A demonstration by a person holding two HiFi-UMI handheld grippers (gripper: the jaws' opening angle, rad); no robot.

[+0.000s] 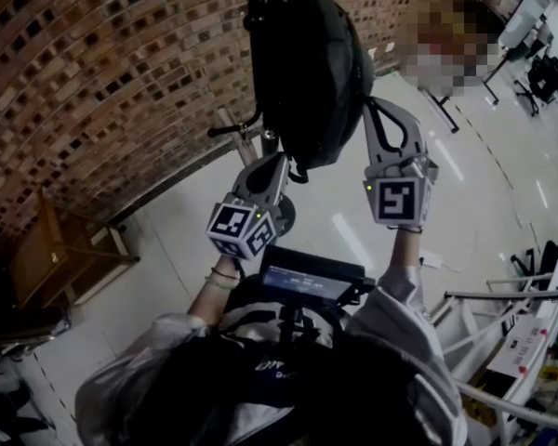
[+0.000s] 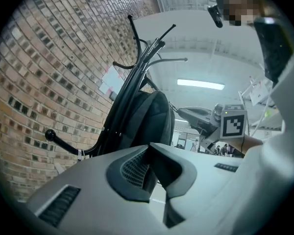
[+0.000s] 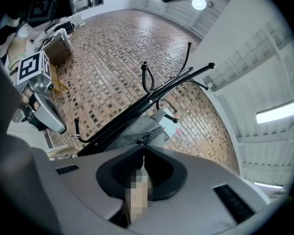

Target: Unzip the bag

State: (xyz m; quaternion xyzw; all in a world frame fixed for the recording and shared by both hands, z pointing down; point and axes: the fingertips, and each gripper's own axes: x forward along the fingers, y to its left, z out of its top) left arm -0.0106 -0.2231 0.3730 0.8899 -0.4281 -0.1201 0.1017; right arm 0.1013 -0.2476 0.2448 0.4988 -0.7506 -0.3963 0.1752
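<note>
The bag [image 1: 312, 63] hangs from the hooks of the stand [image 2: 137, 67], dark and slumped against its pole. Its zip [image 3: 154, 132] shows in the right gripper view as a dark seam across the grey panel, roughly in line with the stand's pole. The pull [image 3: 146, 136] sits at the end of that seam nearest you.

Your right gripper [image 3: 143, 147] is the one on it. Its jaws stand almost together and their tips appear to pinch the pull's tab, though the tab is small and half hidden by the tips. So the zip lies straight ahead of that gripper, leading away from its tips toward the stand's hooks. I judge the coming move to be a steady draw along that seam, not across it.

Your left gripper [image 1: 281, 163] sits lower down the stand, at the bag's bottom edge, with its jaws pressed together. Its own view shows no cloth plainly caught between them, so don't count on it to brace the bag. If the bag swings on the stand as you pull, the slider may jam. Behind the stand is the brick wall [image 1: 93, 63]
</note>
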